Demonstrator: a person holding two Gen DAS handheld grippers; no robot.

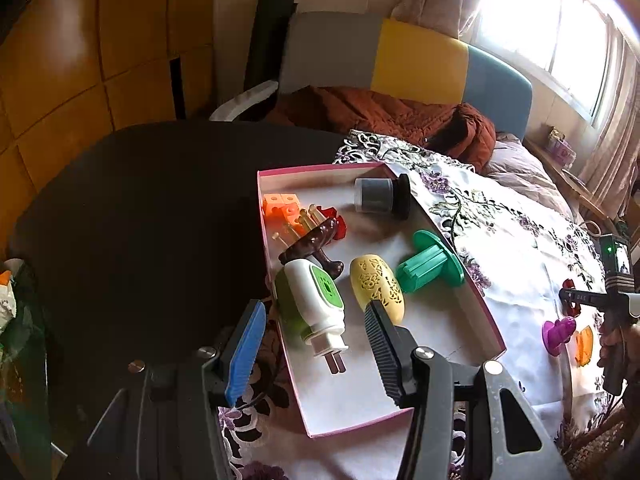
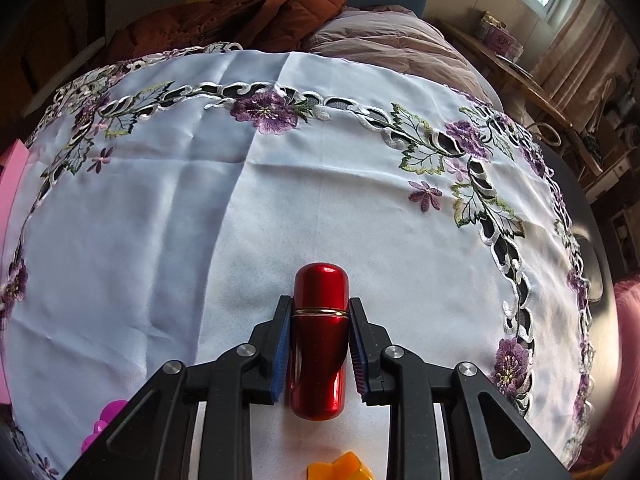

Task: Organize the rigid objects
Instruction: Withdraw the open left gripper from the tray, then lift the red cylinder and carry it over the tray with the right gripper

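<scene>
A pink-rimmed box [image 1: 486,312] on the embroidered cloth holds a white-and-green plug-in device [image 1: 314,300], a yellow carved egg [image 1: 376,286], a teal spool [image 1: 432,264], a grey jar with black lid [image 1: 380,196], orange cubes [image 1: 280,206] and a brown piece [image 1: 316,240]. My left gripper [image 1: 316,320] is open and empty above the box's near end, over the plug-in device. My right gripper [image 2: 319,328] is shut on a shiny red capsule-shaped case [image 2: 320,336] lying on the cloth. A magenta toy [image 1: 558,332] and an orange piece [image 1: 584,346] lie beside it.
The white cloth with purple flowers [image 2: 160,220] covers a dark round table [image 1: 140,220]. A bed with a rust-brown blanket [image 1: 400,120] lies behind. The pink box edge [image 2: 12,184] shows at the left of the right wrist view. A wooden shelf [image 2: 520,76] stands at the right.
</scene>
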